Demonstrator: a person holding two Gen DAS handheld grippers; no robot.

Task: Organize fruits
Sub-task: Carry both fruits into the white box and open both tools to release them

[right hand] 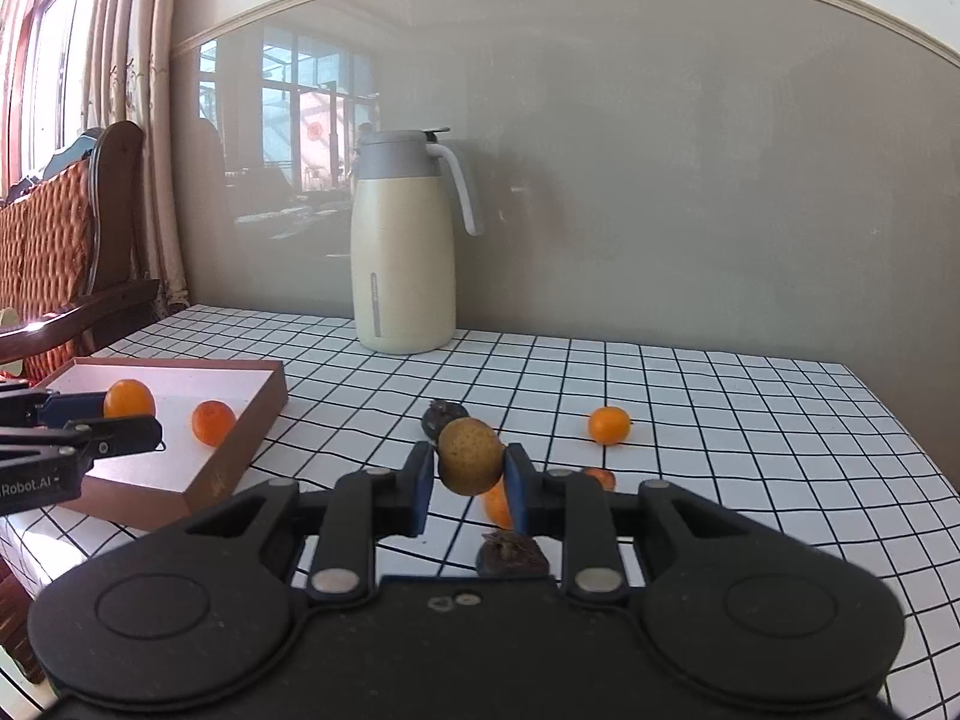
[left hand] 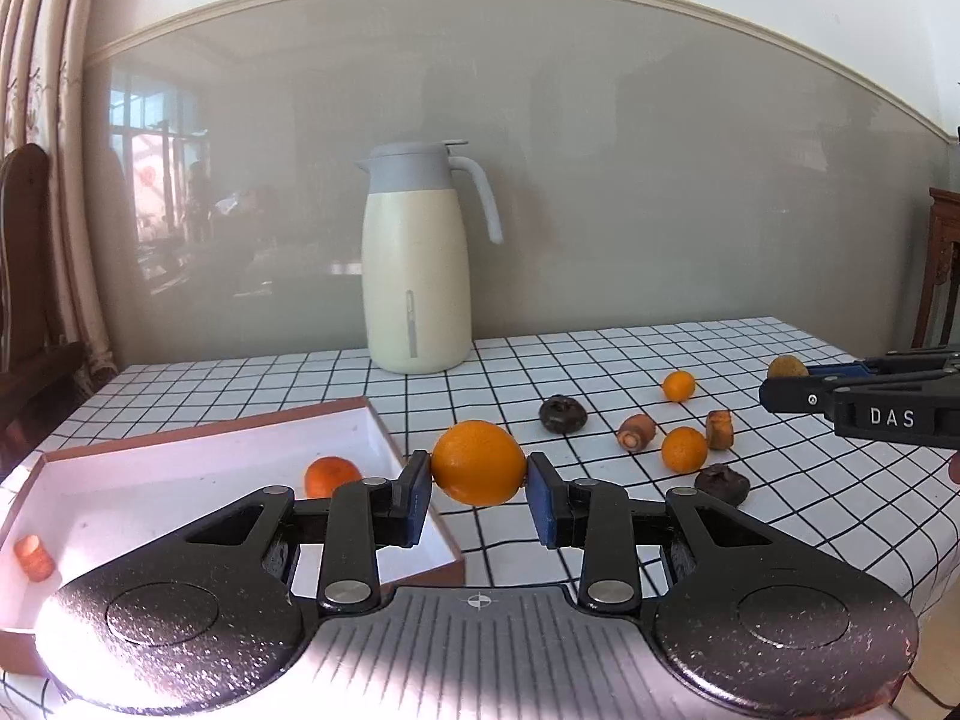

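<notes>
Table (left hand: 750, 348): covered by a white grid-pattern cloth. Its far edge meets the grey wall ahead of both sets of jaws; its right edge is visible beyond the right jaws. The far-right cloth area is bare.

Jug (left hand: 417, 264): cream body, grey lid, upright near the far edge, well ahead of both jaws.

Box (left hand: 198, 462): shallow, brown-walled, white inside. Its near-right corner lies just below and left of the left jaws. It contains one orange fruit (left hand: 332, 476) and a small orange piece (left hand: 35, 557), leaving most of the floor unoccupied.

Left gripper (left hand: 479, 477): jaws clamped on an orange (left hand: 478, 462), held above the cloth beside the box corner.

Right gripper (right hand: 469, 471): jaws clamped on a yellow-brown fruit (right hand: 470, 455), held above the cloth.

Loose fruit: right of the left jaws lie two dark fruits (left hand: 562, 414), two small oranges (left hand: 684, 449) and two small brown pieces (left hand: 637, 431), closely grouped with narrow gaps.
</notes>
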